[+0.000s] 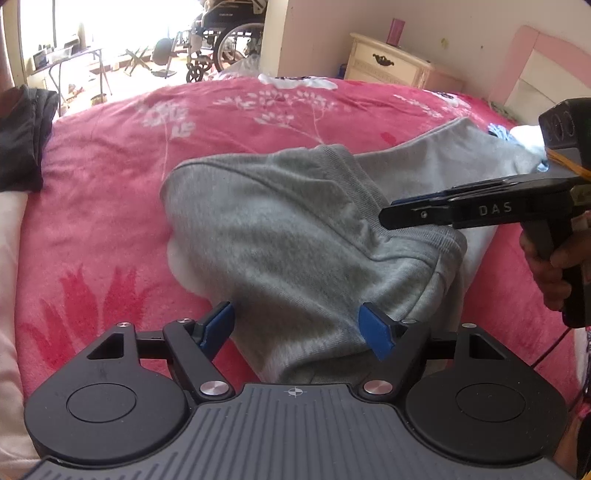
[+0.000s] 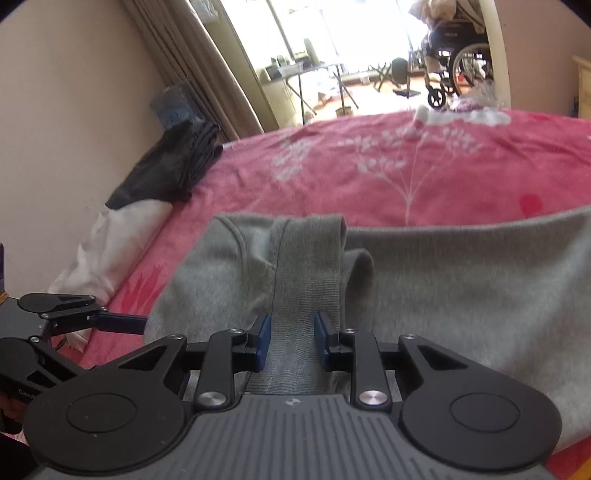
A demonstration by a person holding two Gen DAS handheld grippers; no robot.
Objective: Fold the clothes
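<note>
A pink flowered blanket [image 1: 110,221] is covering the bed, and a grey sweatshirt [image 1: 280,236] is lying across the middle of it, partly doubled over itself, with a ribbed band [image 2: 306,266] turned up on top of the body. The fold is looking half made to me: one part is sitting over another, but the rest is spreading flat toward the right. The left gripper [image 1: 299,328] is hovering over the near edge of the sweatshirt with its blue pads wide apart and nothing between them. The right gripper [image 2: 291,341] is reaching in from the side, its pads standing partly open on either side of the ribbed band without pinching it, as far as I can tell. Whether it is about to take the band or is just letting it go, I cannot say; either way the next move is calling for a flat, even layer and a straight edge. A dark garment [image 2: 173,166] is lying at the far corner of the bed by the curtain [image 2: 192,55], a cream bedside cabinet [image 1: 388,62] is standing by the wall, and a wheelchair [image 1: 229,33] is sitting in the bright room beyond.
</note>
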